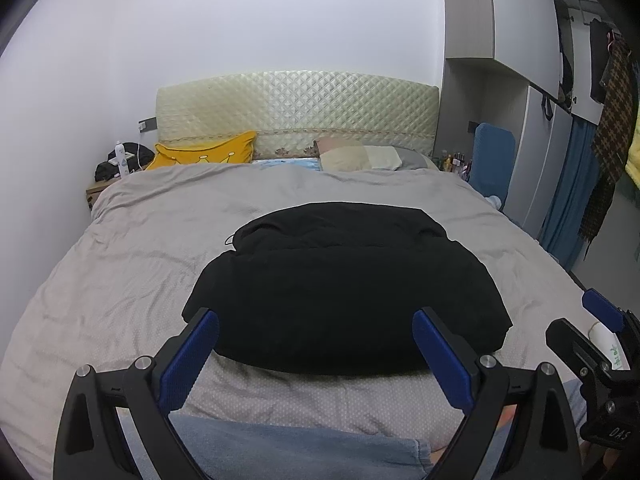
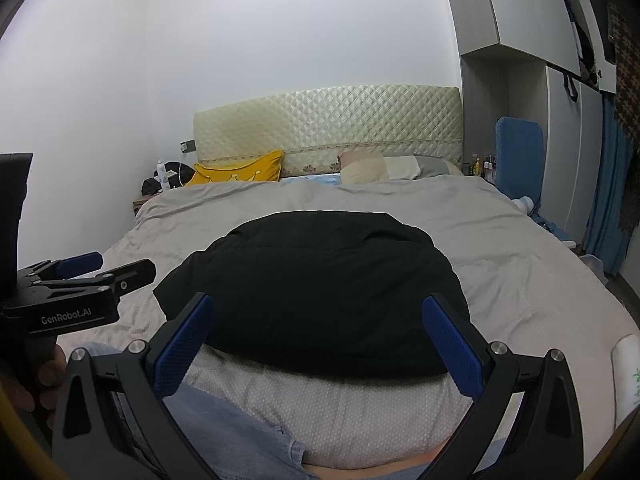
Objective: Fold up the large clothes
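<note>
A black garment (image 1: 344,292) lies folded into a compact, thick bundle on the grey bedspread (image 1: 120,264) near the foot of the bed. It also shows in the right wrist view (image 2: 316,292). My left gripper (image 1: 316,320) is open and empty, held just short of the bundle's near edge. My right gripper (image 2: 318,308) is open and empty too, at the same near edge. The right gripper shows at the right edge of the left wrist view (image 1: 592,320), and the left gripper at the left of the right wrist view (image 2: 108,266).
A yellow pillow (image 1: 208,152) and pale pillows (image 1: 368,156) lie against the quilted headboard (image 1: 296,108). A nightstand with clutter (image 1: 120,164) stands back left. A blue chair (image 1: 492,160), wardrobe and hanging clothes (image 1: 612,120) line the right side. A blue-grey cloth (image 1: 288,448) lies under the grippers.
</note>
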The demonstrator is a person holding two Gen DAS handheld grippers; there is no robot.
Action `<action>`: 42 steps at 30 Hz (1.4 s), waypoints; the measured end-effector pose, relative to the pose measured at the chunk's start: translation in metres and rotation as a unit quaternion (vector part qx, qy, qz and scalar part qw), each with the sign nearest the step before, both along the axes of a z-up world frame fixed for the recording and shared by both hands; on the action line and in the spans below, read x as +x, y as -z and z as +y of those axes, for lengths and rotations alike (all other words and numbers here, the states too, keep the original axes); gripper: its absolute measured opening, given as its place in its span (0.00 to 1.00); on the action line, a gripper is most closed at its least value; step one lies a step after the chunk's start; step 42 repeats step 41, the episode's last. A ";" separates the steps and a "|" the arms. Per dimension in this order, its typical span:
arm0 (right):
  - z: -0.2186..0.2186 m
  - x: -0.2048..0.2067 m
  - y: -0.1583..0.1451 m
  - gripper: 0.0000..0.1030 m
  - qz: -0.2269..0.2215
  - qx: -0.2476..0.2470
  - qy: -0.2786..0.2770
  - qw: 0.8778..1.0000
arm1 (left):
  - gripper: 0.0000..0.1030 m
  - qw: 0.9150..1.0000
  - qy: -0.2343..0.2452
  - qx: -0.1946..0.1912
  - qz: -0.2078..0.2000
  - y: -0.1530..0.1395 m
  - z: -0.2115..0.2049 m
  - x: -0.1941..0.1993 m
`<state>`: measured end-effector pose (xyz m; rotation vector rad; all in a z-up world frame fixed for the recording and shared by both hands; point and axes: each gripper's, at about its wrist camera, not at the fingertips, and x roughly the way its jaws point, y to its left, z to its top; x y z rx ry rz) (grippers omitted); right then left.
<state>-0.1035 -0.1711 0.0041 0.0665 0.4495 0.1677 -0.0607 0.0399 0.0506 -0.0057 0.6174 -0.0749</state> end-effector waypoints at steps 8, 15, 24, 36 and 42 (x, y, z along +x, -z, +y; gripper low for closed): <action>0.001 -0.001 -0.001 1.00 -0.003 -0.001 -0.001 1.000 | 0.95 1.000 0.000 0.000 -0.001 -0.001 -0.001 0.000; 0.000 -0.004 -0.002 1.00 -0.005 0.000 0.002 1.000 | 0.95 1.000 0.002 0.000 0.000 -0.001 -0.003 -0.001; 0.001 -0.003 -0.002 1.00 0.000 -0.001 -0.002 1.000 | 0.95 1.000 -0.002 0.000 -0.001 0.000 -0.003 -0.002; -0.001 0.001 -0.001 1.00 0.003 -0.003 0.002 1.000 | 0.95 1.000 0.000 -0.001 0.004 0.004 -0.001 0.000; 0.000 0.000 -0.001 1.00 0.003 -0.003 0.001 1.000 | 0.95 1.000 -0.006 0.000 0.005 0.005 0.000 0.001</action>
